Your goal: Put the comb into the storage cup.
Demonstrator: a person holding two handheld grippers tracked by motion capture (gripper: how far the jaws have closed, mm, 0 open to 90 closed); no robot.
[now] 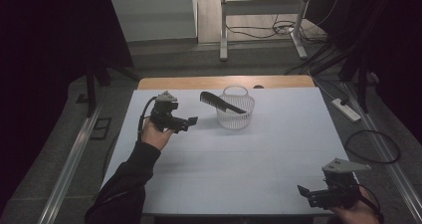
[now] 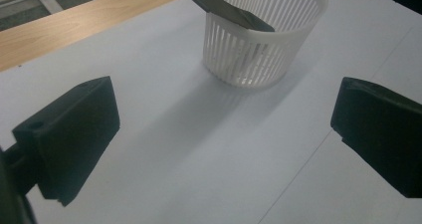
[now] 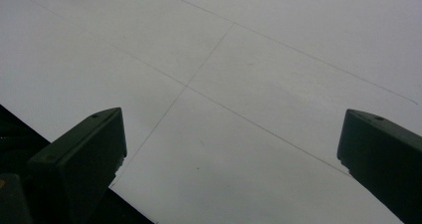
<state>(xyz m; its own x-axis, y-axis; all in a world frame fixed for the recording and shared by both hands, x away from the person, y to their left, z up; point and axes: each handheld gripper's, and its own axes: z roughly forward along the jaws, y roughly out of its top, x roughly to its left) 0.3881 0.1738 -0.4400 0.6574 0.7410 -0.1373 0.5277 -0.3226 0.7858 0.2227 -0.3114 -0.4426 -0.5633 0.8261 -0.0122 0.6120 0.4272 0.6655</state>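
Observation:
A white slatted basket (image 1: 235, 108) (image 2: 263, 35) stands toward the back middle of the white table (image 1: 239, 154). A black comb (image 1: 221, 102) (image 2: 224, 7) leans across its rim, one end inside and the other sticking out to the left. My left gripper (image 1: 191, 120) (image 2: 224, 129) hovers just left of the basket, jaws wide apart and empty, pointing at it. My right gripper (image 1: 303, 191) (image 3: 229, 154) is at the front right corner of the table, open, with only bare table between its jaws.
A strip of wooden tabletop (image 1: 224, 81) shows behind the white cover. Beyond it stand a desk frame (image 1: 261, 20) and loose cables (image 1: 278, 30) on the floor. A power strip (image 1: 346, 109) and a cable loop (image 1: 373, 145) lie right of the table.

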